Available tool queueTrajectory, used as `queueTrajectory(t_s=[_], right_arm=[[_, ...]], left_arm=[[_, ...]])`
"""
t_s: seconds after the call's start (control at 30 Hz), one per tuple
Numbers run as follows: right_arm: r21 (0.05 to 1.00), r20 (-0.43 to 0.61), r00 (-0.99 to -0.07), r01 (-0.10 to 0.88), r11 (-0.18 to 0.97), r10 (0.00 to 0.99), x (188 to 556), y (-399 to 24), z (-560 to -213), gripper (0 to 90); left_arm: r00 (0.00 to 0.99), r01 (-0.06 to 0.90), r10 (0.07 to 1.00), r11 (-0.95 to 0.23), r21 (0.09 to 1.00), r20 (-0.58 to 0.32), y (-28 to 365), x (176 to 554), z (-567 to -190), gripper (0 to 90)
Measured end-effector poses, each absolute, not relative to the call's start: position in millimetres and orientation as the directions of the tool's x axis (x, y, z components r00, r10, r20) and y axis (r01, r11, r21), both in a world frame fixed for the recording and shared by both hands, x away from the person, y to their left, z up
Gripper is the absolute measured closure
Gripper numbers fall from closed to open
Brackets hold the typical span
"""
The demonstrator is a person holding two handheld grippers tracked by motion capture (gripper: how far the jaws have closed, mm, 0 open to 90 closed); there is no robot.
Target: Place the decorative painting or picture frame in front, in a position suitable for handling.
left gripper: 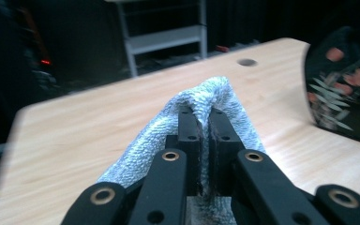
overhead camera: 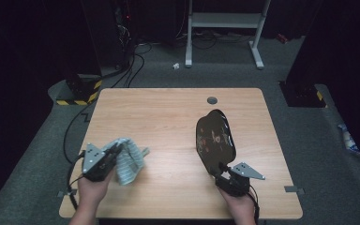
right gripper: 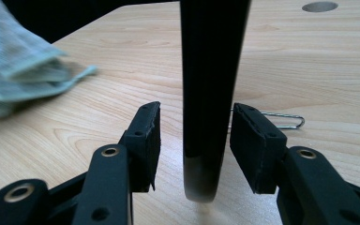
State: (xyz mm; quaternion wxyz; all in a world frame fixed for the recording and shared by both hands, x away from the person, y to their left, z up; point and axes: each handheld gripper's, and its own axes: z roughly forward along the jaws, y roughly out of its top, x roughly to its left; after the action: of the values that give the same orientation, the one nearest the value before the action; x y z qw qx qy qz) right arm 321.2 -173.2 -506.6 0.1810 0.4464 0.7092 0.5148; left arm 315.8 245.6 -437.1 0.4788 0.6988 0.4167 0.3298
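Note:
A black oval plate with a leaf pattern stands tilted up on its edge at the table's right. Its lower rim sits between the jaws of my right gripper. The jaws are open, with a clear gap at the left pad, and the rim lies close against the right pad. At the front left, my left gripper is shut on a grey-blue cloth. The cloth bunches up around the fingertips and hangs to the table.
The wooden table has a round cable hole at its far edge. A thin metal wire clip lies on the wood just past the right pad. A white metal stand and floor cables are beyond the table.

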Motion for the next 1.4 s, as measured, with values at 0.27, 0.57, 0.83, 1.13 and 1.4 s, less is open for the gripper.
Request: queueTrajectory(t_s=[0.27,0.57,0.83,1.13,1.4], right_arm=[[0.891,0.211,-0.534,0.450,0.064,0.819,323,-175,-507,53.2],[0.893,0.210,-0.541,0.445,0.066,0.815,322,-176,-506,53.0],[0.895,0.200,-0.535,0.440,0.069,0.821,320,-174,-505,52.9],[0.893,0.193,-0.536,0.443,0.079,0.822,318,-171,-506,52.9],[0.898,0.196,-0.538,0.435,0.071,0.820,318,-175,-504,52.8]], left_arm=[[0.545,0.277,0.838,-0.227,0.934,0.042,190,338,-452,84.7],[0.550,0.307,0.834,-0.253,0.918,0.046,206,318,-467,77.7],[0.535,0.354,0.844,-0.252,0.901,0.026,230,288,-481,57.1],[0.484,0.311,0.875,-0.166,0.936,-0.006,231,292,-458,50.1],[0.455,0.378,0.889,-0.153,0.913,-0.040,216,351,-440,42.2]])
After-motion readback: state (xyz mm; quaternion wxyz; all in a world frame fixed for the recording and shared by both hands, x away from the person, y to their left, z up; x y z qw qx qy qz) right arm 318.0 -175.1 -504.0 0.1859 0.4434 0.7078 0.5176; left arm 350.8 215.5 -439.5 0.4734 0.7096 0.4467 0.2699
